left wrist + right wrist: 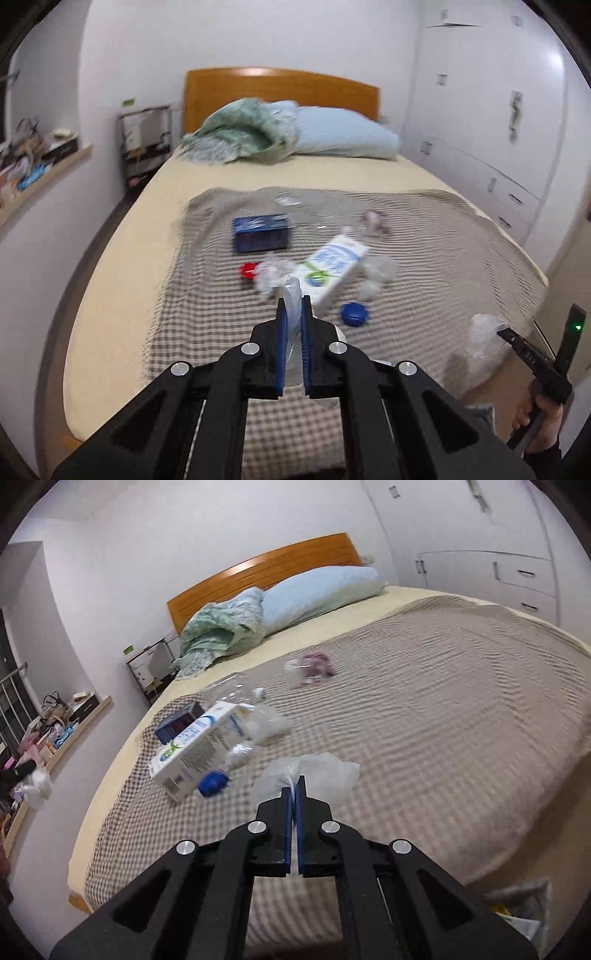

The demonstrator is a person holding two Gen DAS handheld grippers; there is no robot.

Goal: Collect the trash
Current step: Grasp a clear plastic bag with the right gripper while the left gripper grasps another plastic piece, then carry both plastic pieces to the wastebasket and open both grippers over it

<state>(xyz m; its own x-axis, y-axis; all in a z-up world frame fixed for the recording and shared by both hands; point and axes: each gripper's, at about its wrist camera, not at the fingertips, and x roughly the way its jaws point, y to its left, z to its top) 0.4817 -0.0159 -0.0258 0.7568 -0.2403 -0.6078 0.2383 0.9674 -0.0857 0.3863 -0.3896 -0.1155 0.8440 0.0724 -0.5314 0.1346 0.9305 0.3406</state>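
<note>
On the checked blanket [424, 236] of the bed [122, 273], from left: a blue box [261, 233], a red cap [249, 269], a white carton [334, 266], a blue cap [354, 314]. The left gripper [294, 308] has its jaws clamped on clear plastic wrap [291, 291]. The right gripper [294, 794] pinches a crumpled plastic bag [325, 775] over the blanket.

Checked beige-brown blanket [424, 236]; on it: blue box [261, 233], red cap [248, 270], blue cap [354, 314], white-blue-green carton [332, 267].
</note>
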